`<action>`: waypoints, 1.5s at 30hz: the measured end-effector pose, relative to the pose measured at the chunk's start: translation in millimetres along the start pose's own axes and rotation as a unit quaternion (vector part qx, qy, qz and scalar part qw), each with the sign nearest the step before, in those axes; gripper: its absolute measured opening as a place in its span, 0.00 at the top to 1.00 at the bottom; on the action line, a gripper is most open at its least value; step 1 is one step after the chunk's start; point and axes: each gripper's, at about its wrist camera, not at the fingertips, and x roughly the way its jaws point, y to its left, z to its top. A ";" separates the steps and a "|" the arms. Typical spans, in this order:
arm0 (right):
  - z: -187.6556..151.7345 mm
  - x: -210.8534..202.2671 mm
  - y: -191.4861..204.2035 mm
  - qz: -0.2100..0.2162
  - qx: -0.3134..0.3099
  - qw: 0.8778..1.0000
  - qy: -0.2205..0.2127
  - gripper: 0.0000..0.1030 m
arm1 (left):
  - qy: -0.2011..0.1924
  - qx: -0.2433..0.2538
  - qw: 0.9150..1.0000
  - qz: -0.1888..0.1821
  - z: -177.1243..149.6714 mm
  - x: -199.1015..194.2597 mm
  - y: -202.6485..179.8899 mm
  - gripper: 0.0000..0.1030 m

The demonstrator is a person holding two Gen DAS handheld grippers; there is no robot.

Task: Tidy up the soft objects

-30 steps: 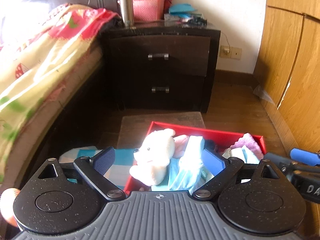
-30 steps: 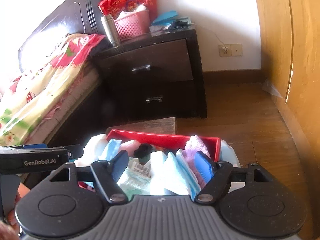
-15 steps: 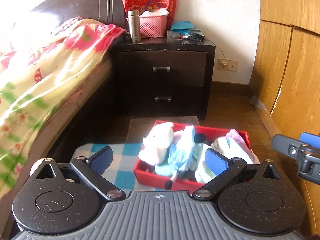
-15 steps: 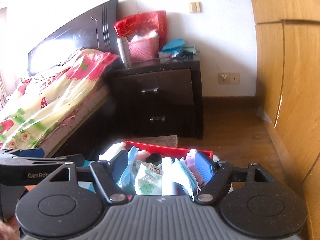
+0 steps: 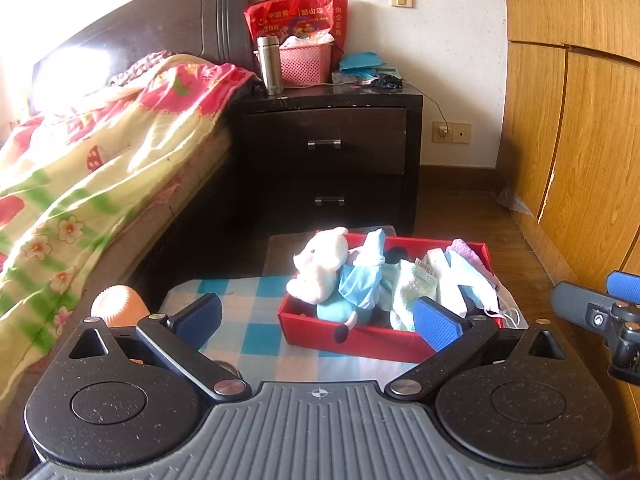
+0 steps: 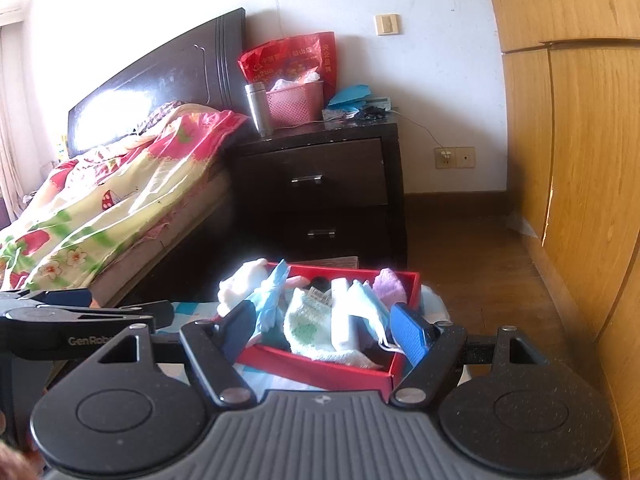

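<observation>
Beside the bed, a checked cloth (image 5: 256, 316) covered the desk carrying the red box (image 5: 352, 340) crammed with soft things, a white plush toy (image 5: 320, 268) at its left end. Both tools hung back, spread wide and empty: left tool (image 5: 318, 316), right tool (image 6: 326, 330). The box lay straight ahead of the right tool, slightly right of the left one.

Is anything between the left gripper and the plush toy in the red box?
Nothing visible. The left gripper is open and empty above the checked cloth, and the plush toy lies on top at the red box's left end, uncovered.
</observation>
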 end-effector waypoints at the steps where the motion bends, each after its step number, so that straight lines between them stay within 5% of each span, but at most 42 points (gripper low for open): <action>1: -1.7 -2.1 1.4 0.001 -0.001 1.000 -0.002 0.49 | -0.001 0.000 1.000 0.001 -2.0 -1.9 -0.3 0.05; 23: -12.9 -3.0 7.3 -0.048 -0.017 0.998 -0.029 0.44 | -0.002 -0.011 1.000 -0.015 -13.0 -7.4 -10.2 0.05; 45: -10.9 -8.6 5.5 -0.039 -0.006 0.998 -0.048 0.43 | -0.030 -0.016 0.999 -0.008 -8.8 -18.5 -9.3 0.05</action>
